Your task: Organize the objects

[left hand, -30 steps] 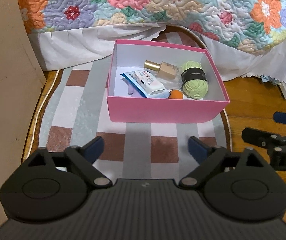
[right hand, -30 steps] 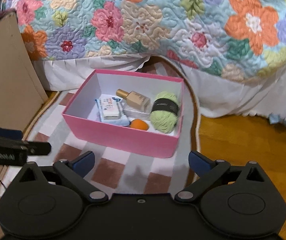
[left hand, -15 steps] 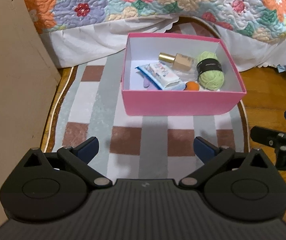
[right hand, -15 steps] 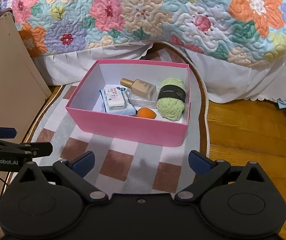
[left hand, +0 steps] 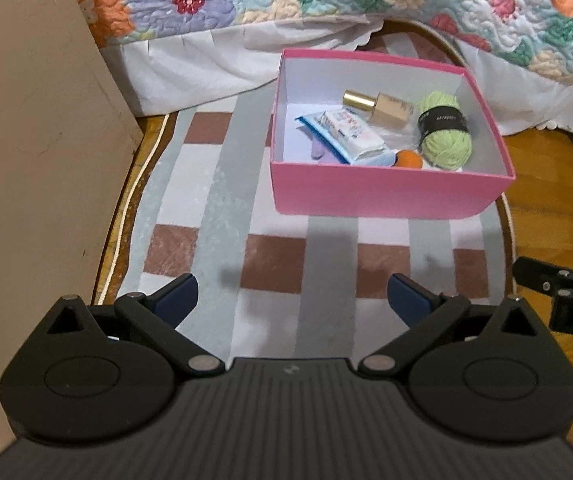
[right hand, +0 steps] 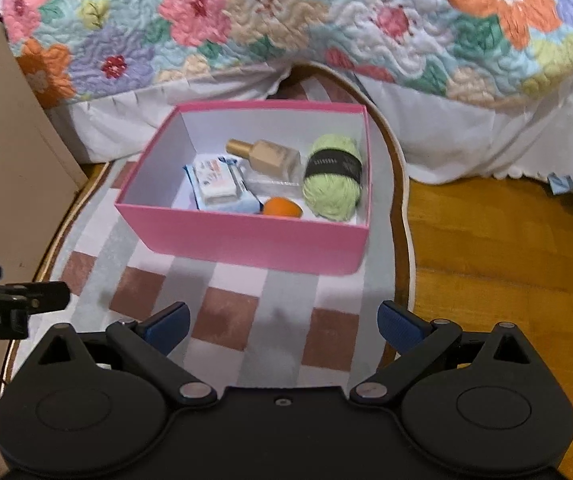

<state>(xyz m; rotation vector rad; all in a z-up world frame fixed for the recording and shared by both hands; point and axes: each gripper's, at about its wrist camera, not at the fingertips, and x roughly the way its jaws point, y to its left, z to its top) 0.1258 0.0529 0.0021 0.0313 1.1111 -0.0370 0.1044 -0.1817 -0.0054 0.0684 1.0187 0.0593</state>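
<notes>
Both your claws hang open and empty over the rug, short of the pink box.

Nearest you, your left claw (left hand: 292, 298) and your right claw (right hand: 282, 322) each have their jaws spread wide above the checked rug (left hand: 274, 256). Past them the pink box (right hand: 254, 240) sits on the rug with its top open. Inside it lie a wipes packet (right hand: 216, 184), an orange sponge (right hand: 282, 208), a bottle with a gold cap (right hand: 266, 156) and a green ball of yarn (right hand: 332, 184) at the right end. Behind the box hangs the flowered bed quilt (right hand: 286, 20).
</notes>
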